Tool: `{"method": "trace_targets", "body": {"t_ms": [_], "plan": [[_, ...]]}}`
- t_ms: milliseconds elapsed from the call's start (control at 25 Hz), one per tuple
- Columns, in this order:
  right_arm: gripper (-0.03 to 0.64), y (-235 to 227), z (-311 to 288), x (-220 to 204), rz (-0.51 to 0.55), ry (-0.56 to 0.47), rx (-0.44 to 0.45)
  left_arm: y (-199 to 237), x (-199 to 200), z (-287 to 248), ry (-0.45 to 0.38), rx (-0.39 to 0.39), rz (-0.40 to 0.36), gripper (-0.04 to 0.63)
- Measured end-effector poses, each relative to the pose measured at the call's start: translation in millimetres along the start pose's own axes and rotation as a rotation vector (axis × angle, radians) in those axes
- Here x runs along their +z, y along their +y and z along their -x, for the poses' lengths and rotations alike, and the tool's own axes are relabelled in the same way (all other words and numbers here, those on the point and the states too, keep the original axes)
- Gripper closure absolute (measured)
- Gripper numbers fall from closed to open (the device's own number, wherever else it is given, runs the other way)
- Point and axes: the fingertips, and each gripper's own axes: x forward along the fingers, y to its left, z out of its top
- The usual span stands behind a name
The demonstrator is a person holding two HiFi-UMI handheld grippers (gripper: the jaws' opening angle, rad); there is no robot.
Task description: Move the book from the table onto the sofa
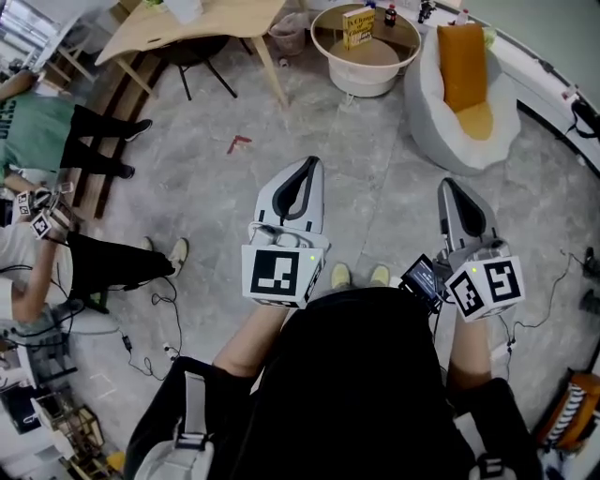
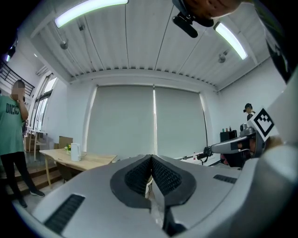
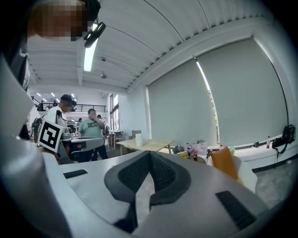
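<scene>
The yellow book (image 1: 358,26) stands upright on the round white table (image 1: 330,45) at the far top of the head view, beside small bottles. To the table's right sits the sofa, a white bean-bag seat (image 1: 441,131) with an orange cushion (image 1: 463,66). My left gripper (image 1: 307,163) and right gripper (image 1: 451,184) hang over the grey floor, well short of the table, both shut and empty. In the right gripper view the book (image 3: 183,154) and the cushion (image 3: 222,168) show small beyond the closed jaws (image 3: 150,154). The left gripper view's jaws (image 2: 152,158) meet in front of a blind-covered wall.
A wooden table (image 1: 187,28) stands at the top left with a bin (image 1: 289,33) beside it. Two people (image 1: 37,131) are at the left edge, one holding similar grippers. Cables (image 1: 155,347) lie on the floor; a red mark (image 1: 238,142) lies ahead.
</scene>
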Motion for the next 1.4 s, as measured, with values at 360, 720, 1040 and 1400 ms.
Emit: {"method": "trace_targets", "body": {"t_ms": [360,720,1040,1400], "plan": [[0.607,16,-13,-7,0.001,0.010,-0.078,23,-18,2,0.034,-0.035,-0.002,0.584],[0.607,8,-9,-4,0.025,0.013,-0.122,15,-18,-8,0.019,-0.073,0.020,0.584],[0.607,-11,-21,-6,0.029,0.029,-0.121,13,-16,-30,0.026,-0.071,0.005,0.584],[0.607,-61,-47,0,0.022,0.029,-0.105,-13,-11,-88,0.026,-0.104,0.007,0.584]]}}
